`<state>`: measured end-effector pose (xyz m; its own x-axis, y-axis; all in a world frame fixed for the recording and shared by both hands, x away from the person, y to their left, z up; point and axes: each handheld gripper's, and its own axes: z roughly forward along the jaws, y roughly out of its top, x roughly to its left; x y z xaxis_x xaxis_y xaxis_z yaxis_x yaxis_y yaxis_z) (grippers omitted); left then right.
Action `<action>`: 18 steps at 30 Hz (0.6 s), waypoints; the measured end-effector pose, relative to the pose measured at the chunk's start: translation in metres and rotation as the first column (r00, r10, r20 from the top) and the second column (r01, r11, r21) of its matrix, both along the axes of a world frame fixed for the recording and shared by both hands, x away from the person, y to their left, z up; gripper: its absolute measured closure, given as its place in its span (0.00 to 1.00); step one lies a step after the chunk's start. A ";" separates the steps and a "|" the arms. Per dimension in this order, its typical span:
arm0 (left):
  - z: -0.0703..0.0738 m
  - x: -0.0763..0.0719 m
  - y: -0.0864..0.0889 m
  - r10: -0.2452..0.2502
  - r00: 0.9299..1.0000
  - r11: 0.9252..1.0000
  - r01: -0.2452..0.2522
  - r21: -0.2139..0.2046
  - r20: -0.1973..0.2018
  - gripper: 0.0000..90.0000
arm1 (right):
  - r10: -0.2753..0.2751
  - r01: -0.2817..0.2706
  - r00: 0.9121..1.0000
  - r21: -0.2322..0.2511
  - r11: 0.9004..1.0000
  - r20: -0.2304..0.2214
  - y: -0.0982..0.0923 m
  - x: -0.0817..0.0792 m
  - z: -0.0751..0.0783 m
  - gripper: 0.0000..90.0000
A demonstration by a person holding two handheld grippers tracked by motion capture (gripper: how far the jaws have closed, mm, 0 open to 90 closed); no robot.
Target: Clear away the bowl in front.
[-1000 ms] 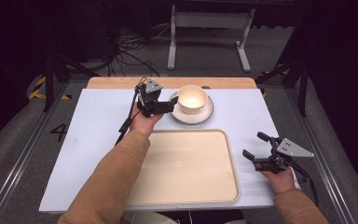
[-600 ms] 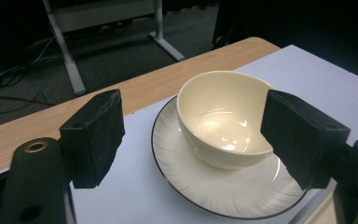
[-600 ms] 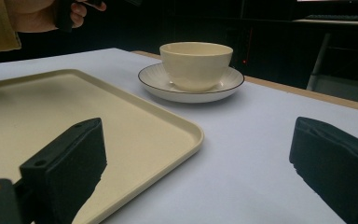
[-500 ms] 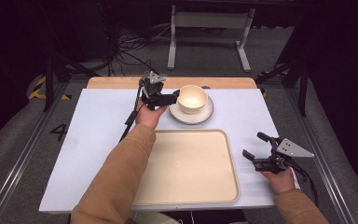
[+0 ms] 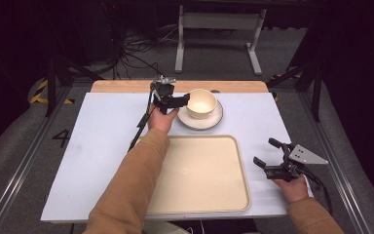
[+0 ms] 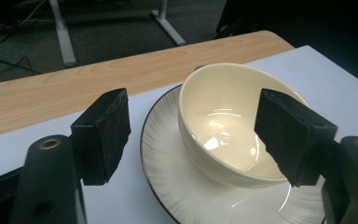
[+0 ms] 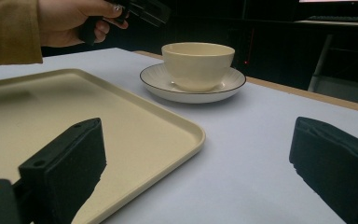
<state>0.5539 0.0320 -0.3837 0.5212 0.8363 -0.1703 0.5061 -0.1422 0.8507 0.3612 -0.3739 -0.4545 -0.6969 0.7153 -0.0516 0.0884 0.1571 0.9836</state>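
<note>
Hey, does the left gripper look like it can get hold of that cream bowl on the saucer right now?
Probably yes. The left gripper sits right beside the bowl, its fingers apart with the bowl's rim showing between them in the left gripper view. Nothing stands between; only the saucer lies beneath the bowl.

Cream bowl [image 5: 202, 103], white saucer [image 5: 199, 120] with dark rim and fine radial lines, beige tray [image 5: 202, 173], pale blue-white table [image 5: 102, 141], black gripper pads [image 6: 103, 133], tan sleeve [image 5: 129, 187]
</note>
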 end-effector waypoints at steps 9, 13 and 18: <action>-0.007 0.008 -0.013 0.007 0.998 0.999 -0.004 0.049 -0.057 0.29 | 0.000 0.000 1.000 -0.004 1.000 0.009 0.000 -0.001 0.000 0.04; -0.013 0.013 -0.019 0.007 0.997 0.999 -0.003 0.052 -0.078 0.33 | 0.003 -0.003 1.000 -0.004 1.000 0.011 0.000 -0.001 0.000 0.04; -0.022 0.020 -0.024 0.027 0.994 0.998 -0.020 0.060 -0.108 0.40 | 0.003 -0.003 1.000 -0.004 1.000 0.011 0.000 -0.001 0.000 0.04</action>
